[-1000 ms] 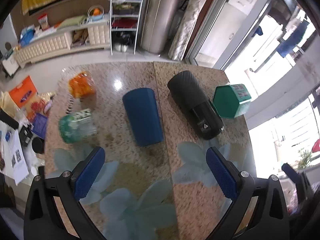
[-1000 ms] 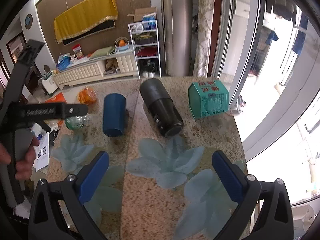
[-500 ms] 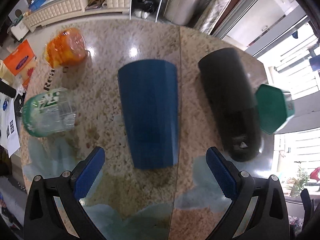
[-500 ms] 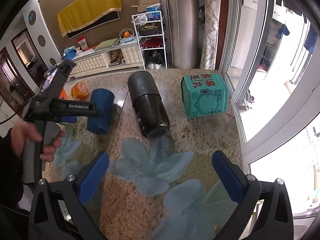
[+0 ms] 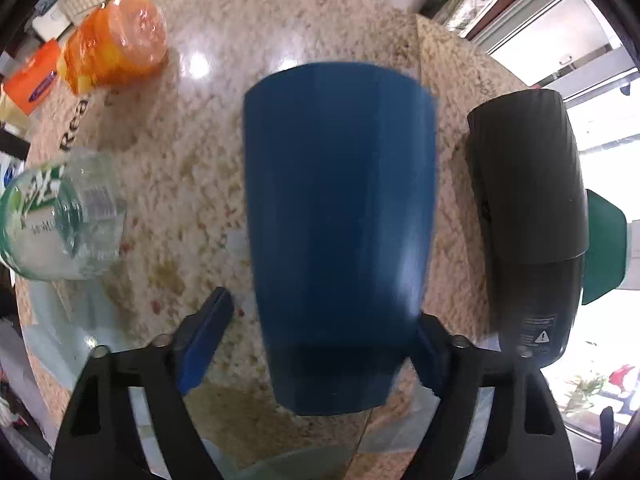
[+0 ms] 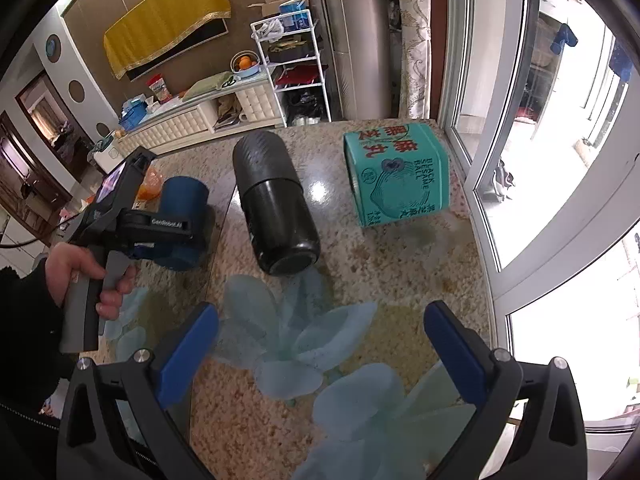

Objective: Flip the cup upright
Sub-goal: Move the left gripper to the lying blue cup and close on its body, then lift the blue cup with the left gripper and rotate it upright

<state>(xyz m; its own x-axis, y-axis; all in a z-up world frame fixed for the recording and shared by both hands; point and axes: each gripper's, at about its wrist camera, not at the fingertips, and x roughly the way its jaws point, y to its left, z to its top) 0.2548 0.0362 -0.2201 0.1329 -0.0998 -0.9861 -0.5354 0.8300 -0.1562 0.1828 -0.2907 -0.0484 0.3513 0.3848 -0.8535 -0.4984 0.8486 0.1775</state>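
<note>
A dark blue cup (image 5: pixel 338 232) lies on its side on the granite table (image 5: pixel 192 160), its narrow base end toward the camera. My left gripper (image 5: pixel 320 340) is open, its jaws astride the base end of the cup; the left pad stands clear of it and the right pad is partly hidden behind it. In the right wrist view the cup (image 6: pixel 186 208) shows partly behind the left gripper's body (image 6: pixel 132 220). My right gripper (image 6: pixel 320 352) is open and empty above the table's near part.
A black flask (image 5: pixel 528 216) (image 6: pixel 276 208) lies on its side right of the cup. A teal tin (image 6: pixel 396 176) stands beyond it near the window edge. A clear bottle (image 5: pixel 60 220) and an orange bottle (image 5: pixel 116 44) lie left of the cup.
My left gripper has moved forward and down until its open jaws straddle the cup's base end. The right gripper has shifted only slightly and stays open.
</note>
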